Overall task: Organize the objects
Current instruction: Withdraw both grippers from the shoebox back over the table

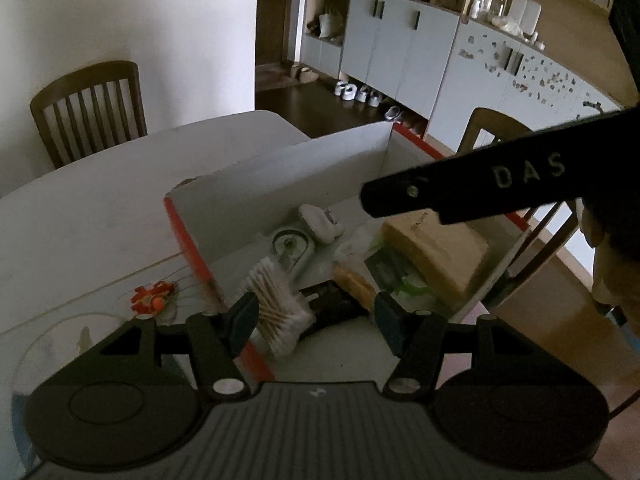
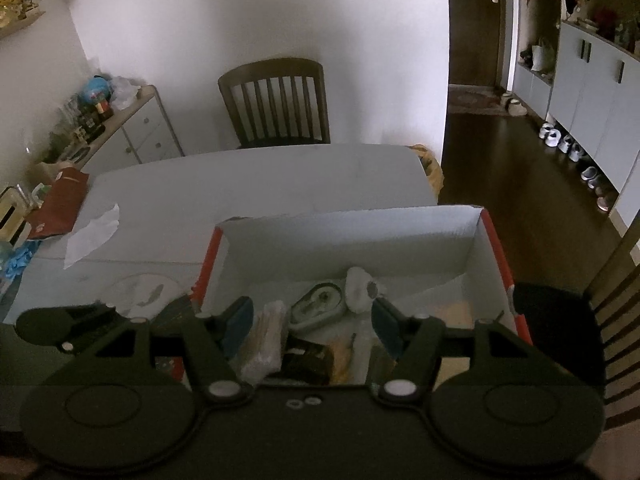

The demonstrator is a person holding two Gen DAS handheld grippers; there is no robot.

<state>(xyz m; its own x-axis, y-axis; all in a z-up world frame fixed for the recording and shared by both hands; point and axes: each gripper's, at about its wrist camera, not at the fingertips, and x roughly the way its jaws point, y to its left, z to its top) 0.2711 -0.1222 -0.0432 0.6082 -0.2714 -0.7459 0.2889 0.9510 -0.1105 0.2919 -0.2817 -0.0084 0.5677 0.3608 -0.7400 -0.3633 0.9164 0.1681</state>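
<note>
From my left tongs [image 1: 316, 322], spread and empty, I see the cotton swabs [image 1: 276, 306] leaning in the near corner of the box [image 1: 320, 160]. The pack is light and soft; I would pinch its middle gently.

From my right tongs [image 2: 312, 328], also spread and empty, the swabs lie just below.

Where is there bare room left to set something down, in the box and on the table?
Inside the box, the floor along the far wall and far right corner is bare. On the table, the wide stretch between box and chair is free. Crowded: the box's near half, with cotton swabs, white case and brown packet.
</note>
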